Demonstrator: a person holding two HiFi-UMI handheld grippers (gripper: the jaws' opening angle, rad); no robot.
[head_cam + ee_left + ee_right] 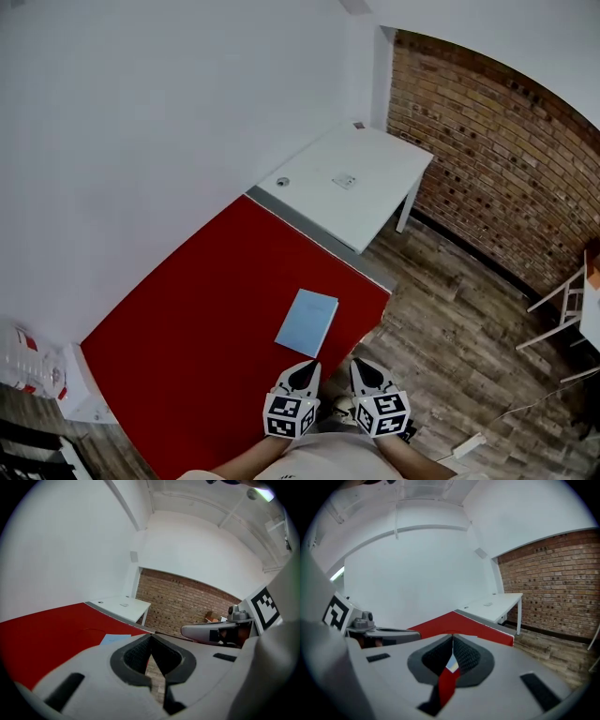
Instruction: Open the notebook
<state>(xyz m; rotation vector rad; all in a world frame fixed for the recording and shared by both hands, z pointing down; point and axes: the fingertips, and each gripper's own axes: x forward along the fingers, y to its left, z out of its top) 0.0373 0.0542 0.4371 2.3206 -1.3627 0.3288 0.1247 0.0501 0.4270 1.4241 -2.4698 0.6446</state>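
Hovering near the notebook (pixel 307 322), left gripper (pixel 310 366) and right gripper (pixel 358 364) are closed.

Open red tabletop (pixel 197 328) surrounds the notebook (pixel 307 322); a wall (pixel 141 141) bounds the far edge.

right tool (pixel 452 639): jaws together, empty | red table (pixel 440 623) beyond | pale sliver, perhaps notebook (pixel 451 666)

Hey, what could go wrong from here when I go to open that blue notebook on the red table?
1. The notebook lies flat and closed, and the left gripper and right gripper both have their jaws together; unless they open first, they would likely just shove it.
2. It sits near the red table edge, so a shove might slide it onto the floor.
3. Lifting the cover without pinning the rest may raise the whole notebook.
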